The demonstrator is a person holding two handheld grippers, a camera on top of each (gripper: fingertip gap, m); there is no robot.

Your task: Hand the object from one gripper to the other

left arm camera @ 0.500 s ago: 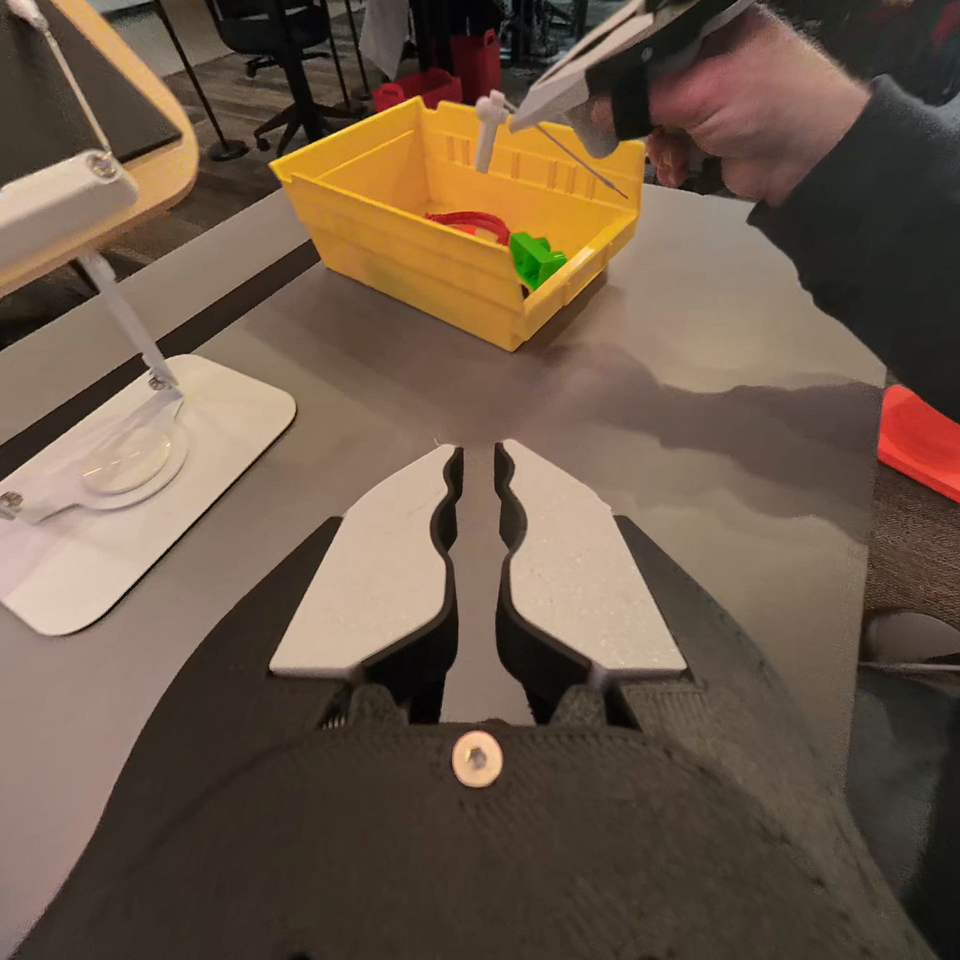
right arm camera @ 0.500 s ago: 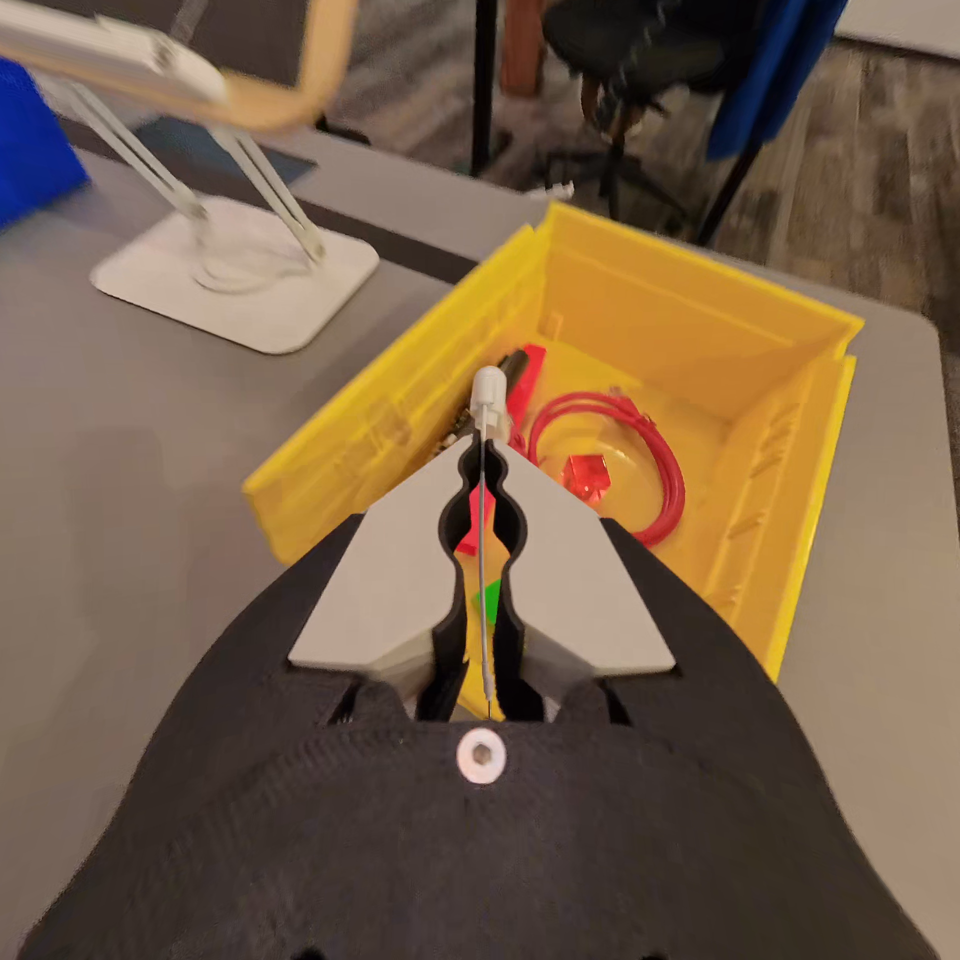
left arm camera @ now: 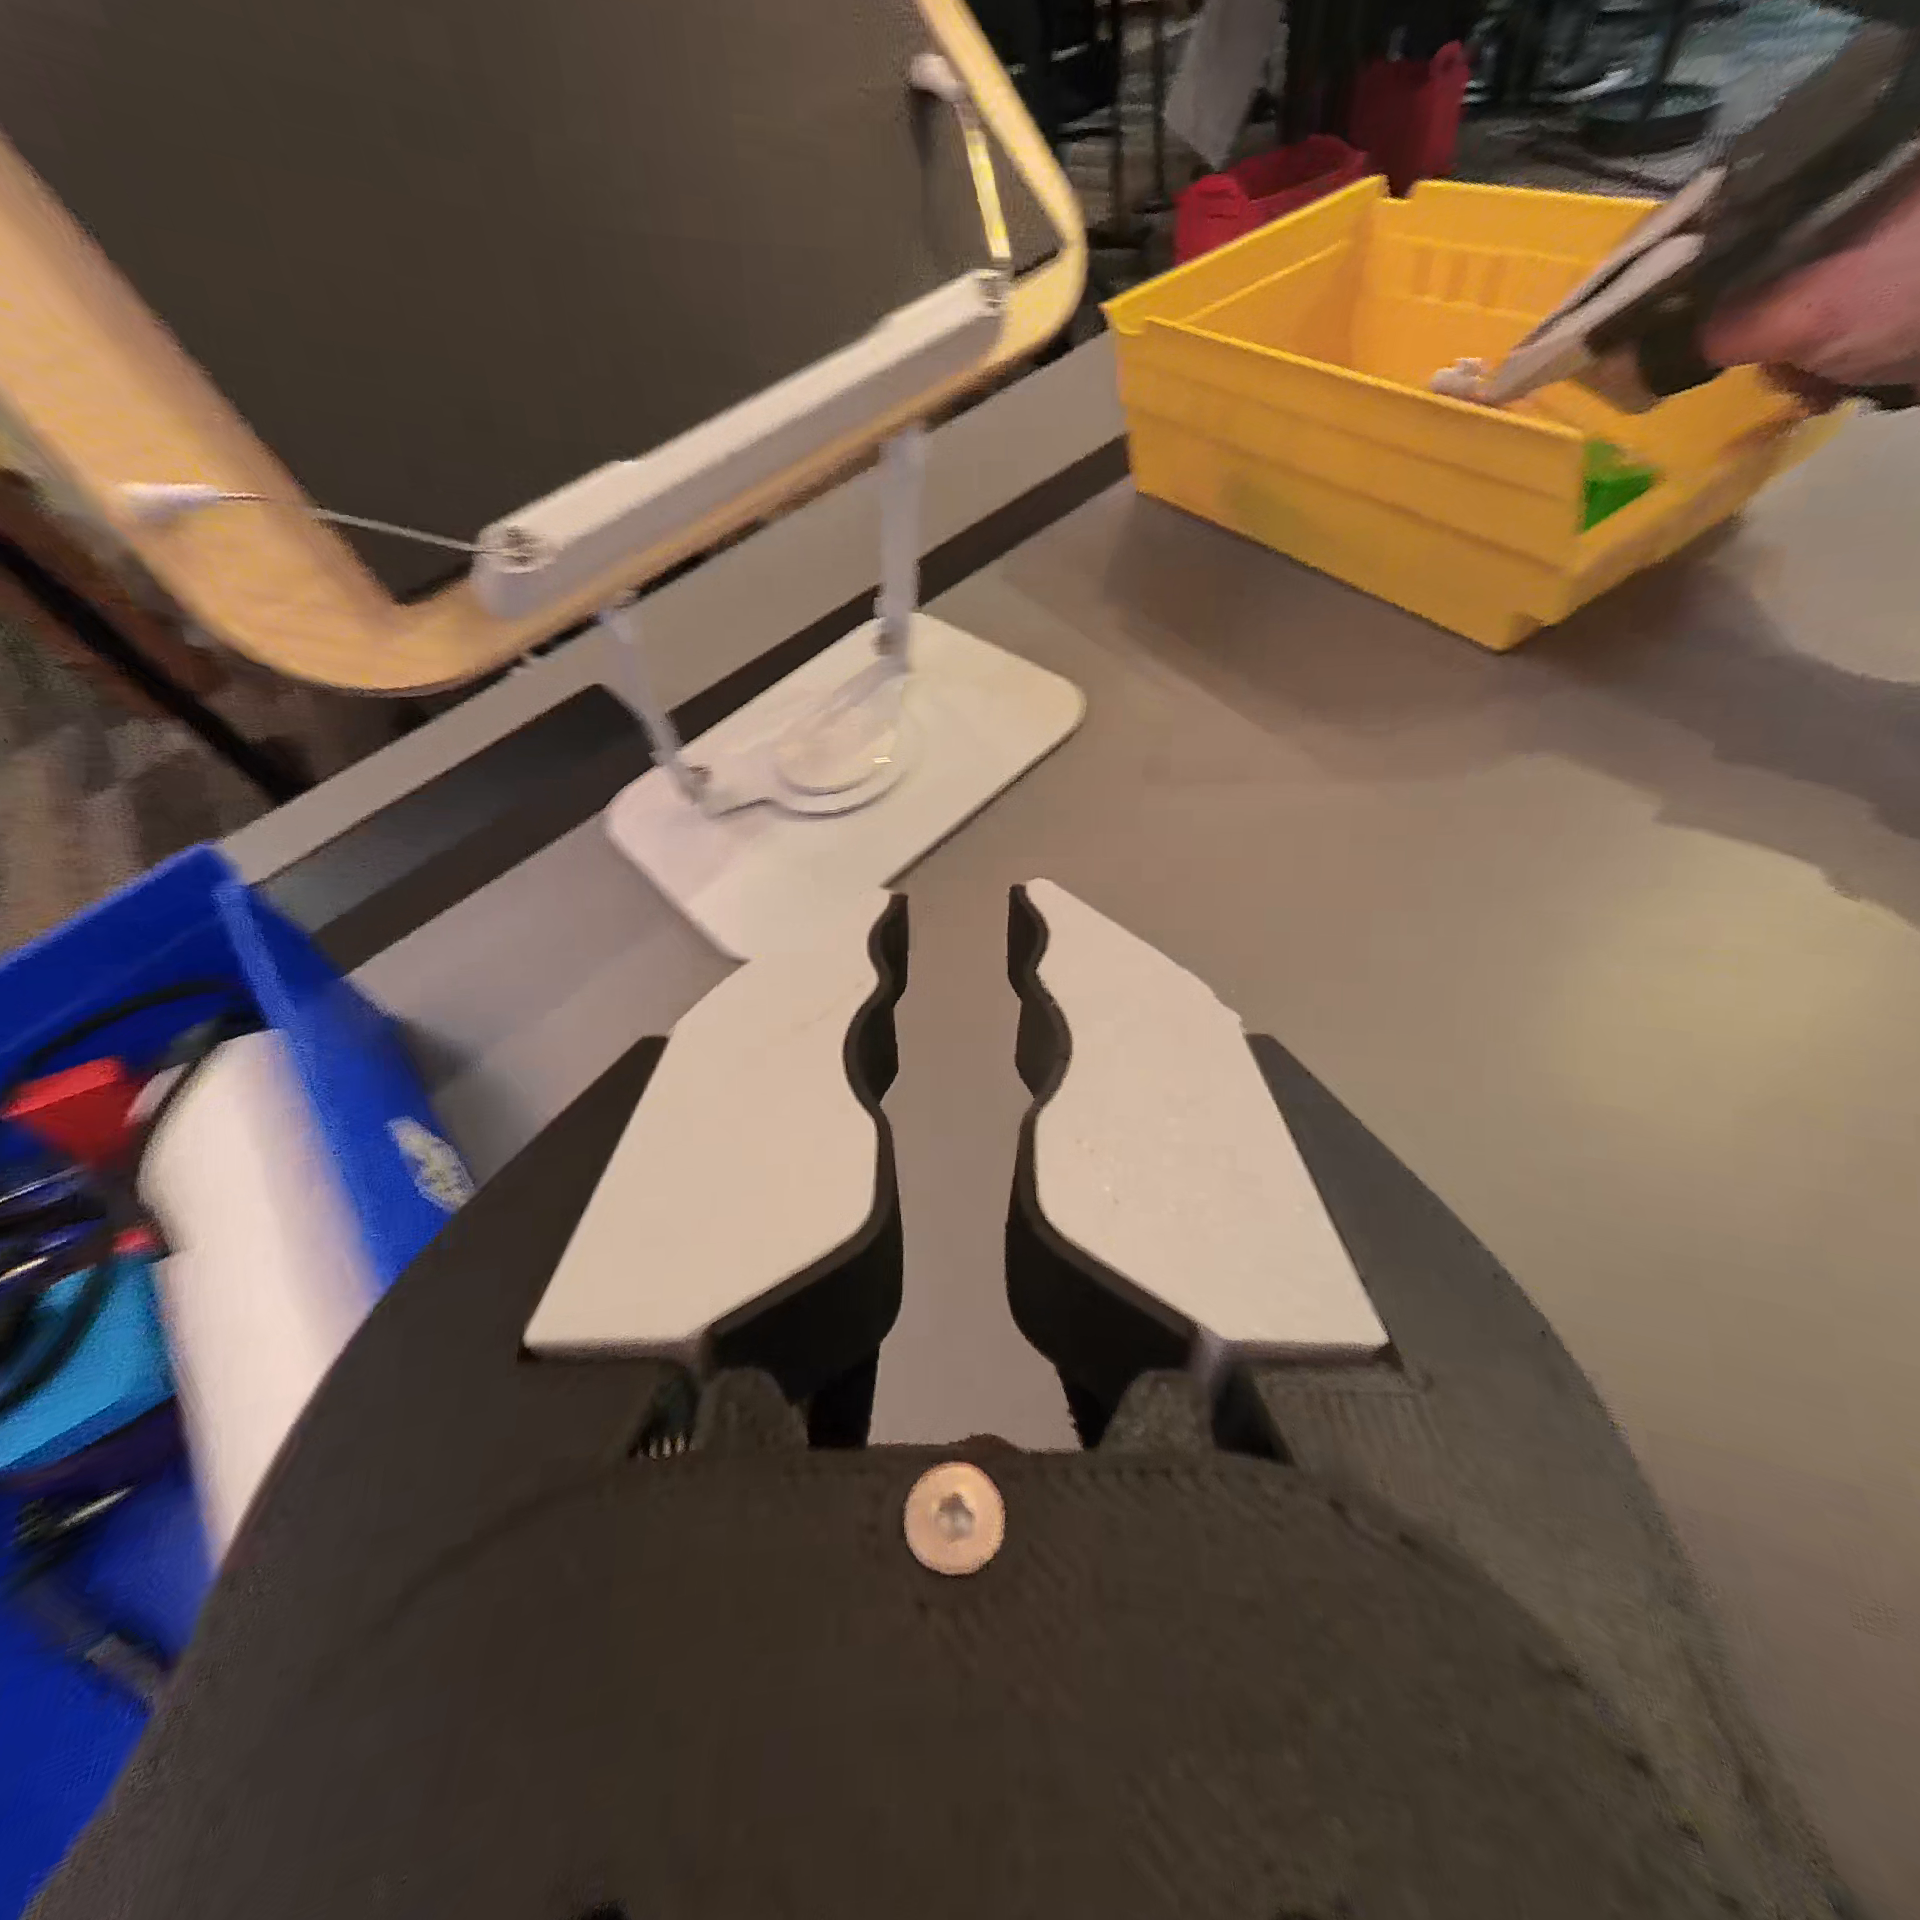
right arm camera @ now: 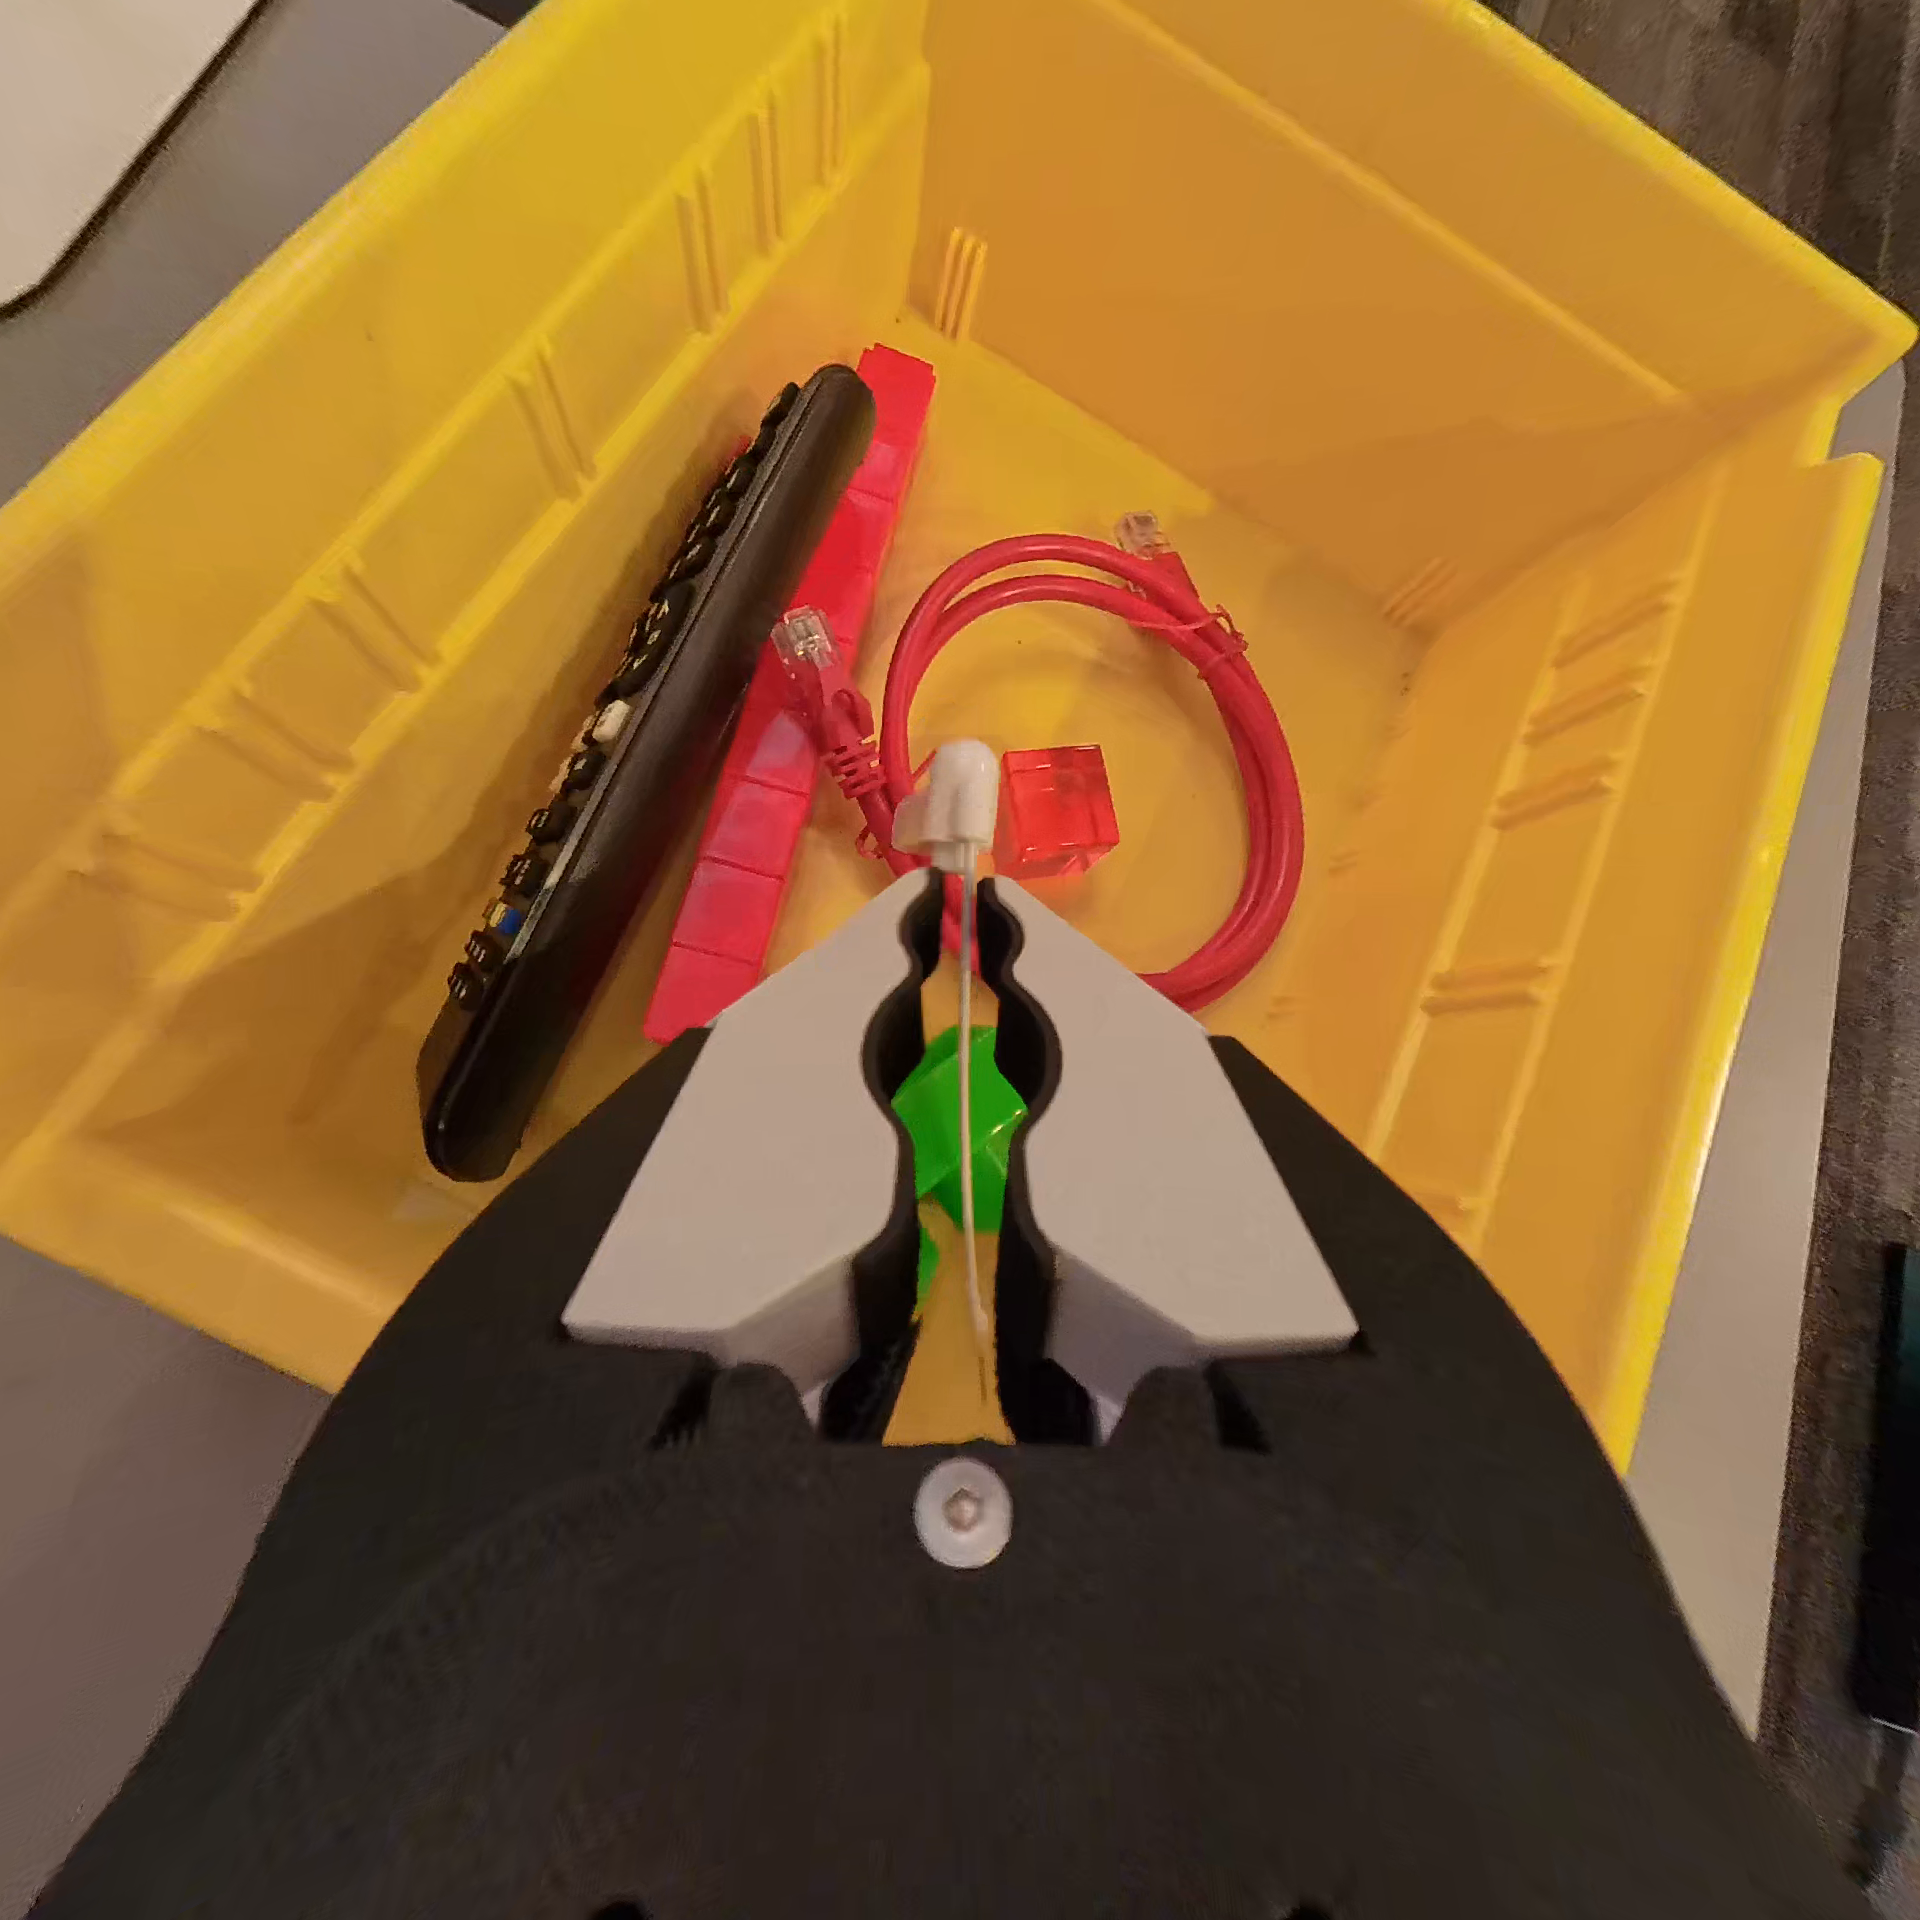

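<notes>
Handover not yet begun, by the look of it: white-capped pin (right arm camera: 956,795) pinched by its thin stem at the very tips of right gripper (right arm camera: 961,883), cap poking out just beyond them, poised over the open yellow bin (right arm camera: 1351,187). Left gripper (left arm camera: 956,914) well apart from all that, low over the grey table (left arm camera: 1455,1039) beside a blue bin (left arm camera: 312,1039), jaws parted, nothing between them. Next, probably: bring the two grippers together, line the free jaws up on the cap or bare stem, clamp before letting go. Tally: one pin, two grippers, one yellow bin holding one black remote (right arm camera: 644,769), one red cable (right arm camera: 1278,790), one red cube (right arm camera: 1055,805), one strip of red blocks (right arm camera: 821,707), one green piece (right arm camera: 951,1122).
</notes>
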